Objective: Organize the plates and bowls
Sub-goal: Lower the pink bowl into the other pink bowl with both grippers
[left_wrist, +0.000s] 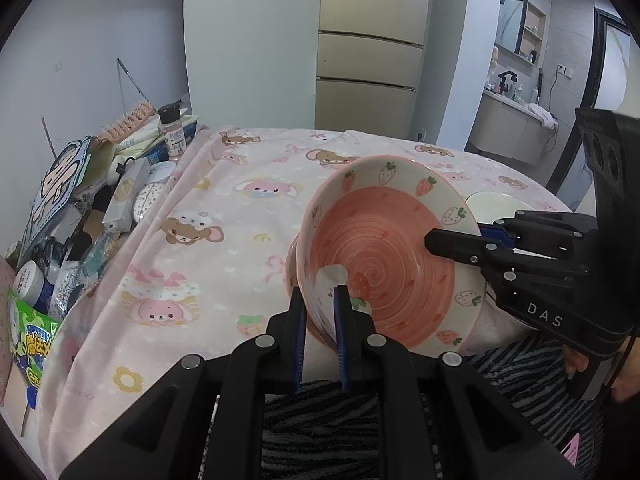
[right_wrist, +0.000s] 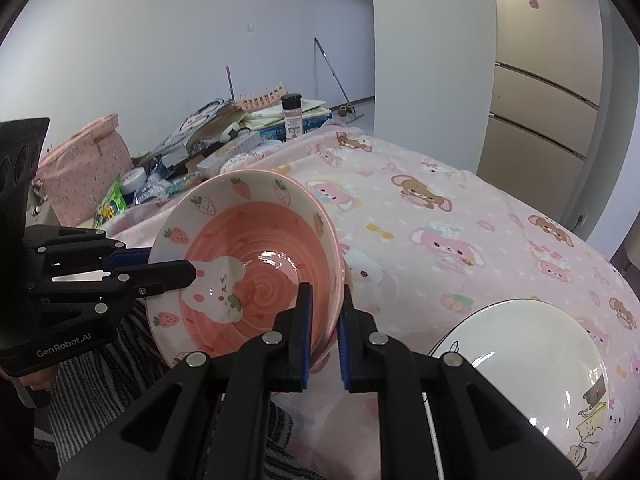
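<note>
A pink bowl (left_wrist: 384,240) (right_wrist: 264,240) with strawberries on its white rim and a rabbit inside hangs tilted just above the pink blanket. My left gripper (left_wrist: 320,292) (right_wrist: 172,266) is shut on one side of its rim, one finger inside the bowl and one outside. On the opposite side my right gripper (right_wrist: 326,290) (left_wrist: 452,236) is shut on the rim the same way. A second pink rim shows close behind the bowl; whether it is a nested bowl I cannot tell. A white plate (right_wrist: 520,360) (left_wrist: 492,206) with cartoon drawings lies on the blanket to the right of the bowl.
A pink blanket (left_wrist: 240,208) (right_wrist: 460,216) with cartoon animals covers the surface. At its left edge lies a heap of boxes, jars, a bottle (left_wrist: 172,132) and snack bags. A pink bag (right_wrist: 84,168) stands behind it. Striped cloth (left_wrist: 320,420) lies below the grippers.
</note>
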The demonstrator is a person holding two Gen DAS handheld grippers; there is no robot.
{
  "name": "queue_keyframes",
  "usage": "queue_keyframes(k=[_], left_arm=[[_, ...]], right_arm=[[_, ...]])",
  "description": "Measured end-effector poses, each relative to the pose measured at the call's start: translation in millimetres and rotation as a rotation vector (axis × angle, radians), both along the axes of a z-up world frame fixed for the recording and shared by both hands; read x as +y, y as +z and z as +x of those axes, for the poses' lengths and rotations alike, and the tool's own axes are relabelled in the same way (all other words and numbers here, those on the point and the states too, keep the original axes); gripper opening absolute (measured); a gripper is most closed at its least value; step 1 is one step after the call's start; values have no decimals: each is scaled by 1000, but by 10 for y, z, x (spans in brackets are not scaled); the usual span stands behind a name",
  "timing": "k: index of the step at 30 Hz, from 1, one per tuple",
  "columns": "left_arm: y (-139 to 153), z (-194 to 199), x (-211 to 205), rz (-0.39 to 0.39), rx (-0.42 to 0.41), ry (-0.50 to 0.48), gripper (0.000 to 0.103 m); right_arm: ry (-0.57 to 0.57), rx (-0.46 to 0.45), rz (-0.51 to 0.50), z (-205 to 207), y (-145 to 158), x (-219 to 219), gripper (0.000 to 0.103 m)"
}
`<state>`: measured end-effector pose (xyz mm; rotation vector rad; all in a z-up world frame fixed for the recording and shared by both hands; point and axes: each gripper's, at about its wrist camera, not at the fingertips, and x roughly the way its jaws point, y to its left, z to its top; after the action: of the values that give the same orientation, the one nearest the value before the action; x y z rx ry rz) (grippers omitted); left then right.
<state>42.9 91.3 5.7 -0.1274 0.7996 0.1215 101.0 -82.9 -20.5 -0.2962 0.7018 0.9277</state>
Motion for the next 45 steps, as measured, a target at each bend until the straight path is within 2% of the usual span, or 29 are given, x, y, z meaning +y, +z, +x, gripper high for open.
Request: queue_keyframes(k=[8, 15, 21, 26, 29, 33, 36, 41, 43, 44, 45], left_arm=[[-75, 40, -4, 35, -1, 3, 14], [-106, 64, -44, 106, -11, 13, 15], [-140, 97, -81, 159, -14, 10, 16], [-153, 119, -67, 155, -22, 10, 16], [-135, 92, -9, 126, -43, 23, 17], [-119, 72, 13, 120, -54, 14, 17], [-125, 50, -17, 142, -59, 12, 17], [-48, -31, 11, 78, -102, -9, 17], [-49, -25, 35, 52, -98, -8, 17], [-47, -26, 49, 37, -103, -7, 17], [-39, -27, 67, 12, -112, -12, 18]], right_arm=[[5, -55, -55, -18, -60, 91, 12], [8, -179, -134, -109, -99, 182, 14], [15, -231, -183, -110, -157, 225, 15], [18, -258, -185, -115, -158, 219, 16], [15, -297, -187, -135, -154, 215, 15], [22, -282, -169, -120, -154, 206, 15], [27, -238, -132, -76, -132, 153, 15], [19, -124, 5, 50, -28, -32, 15], [10, -104, 42, 64, -3, -81, 22], [0, -106, 47, 59, 5, -103, 45], [-6, -110, 55, 56, 15, -124, 75]])
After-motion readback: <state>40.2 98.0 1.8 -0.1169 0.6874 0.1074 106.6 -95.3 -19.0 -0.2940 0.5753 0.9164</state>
